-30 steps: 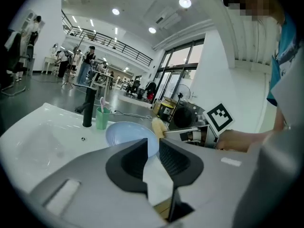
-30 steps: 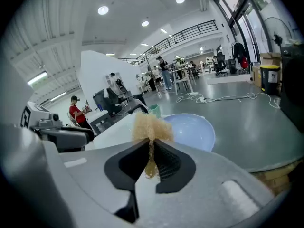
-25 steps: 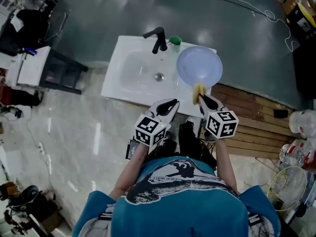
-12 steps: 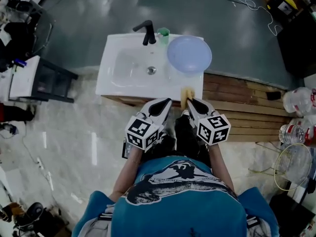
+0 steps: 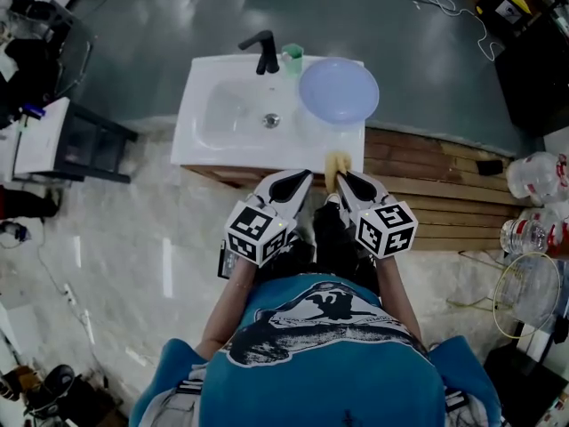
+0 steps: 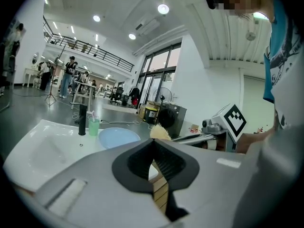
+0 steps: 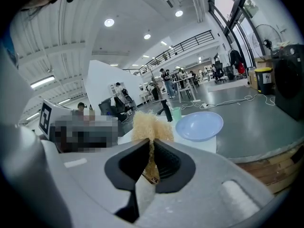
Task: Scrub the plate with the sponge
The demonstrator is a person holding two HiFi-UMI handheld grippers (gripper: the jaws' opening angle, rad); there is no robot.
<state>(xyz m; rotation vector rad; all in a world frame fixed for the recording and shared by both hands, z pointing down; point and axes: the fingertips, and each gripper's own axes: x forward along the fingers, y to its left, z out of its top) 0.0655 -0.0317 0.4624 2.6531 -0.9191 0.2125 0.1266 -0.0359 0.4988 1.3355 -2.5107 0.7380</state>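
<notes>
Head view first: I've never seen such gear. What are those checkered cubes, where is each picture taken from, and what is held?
A person holds a claw tool in each hand; the cubes are marker blocks on them. One camera looks down from the person's head; the other two look along each claw. Ahead is a white sink with a black tap, a green cup and a blue plate on its top. The right claw pinches a yellow sponge; the left claw is shut and empty.
</notes>
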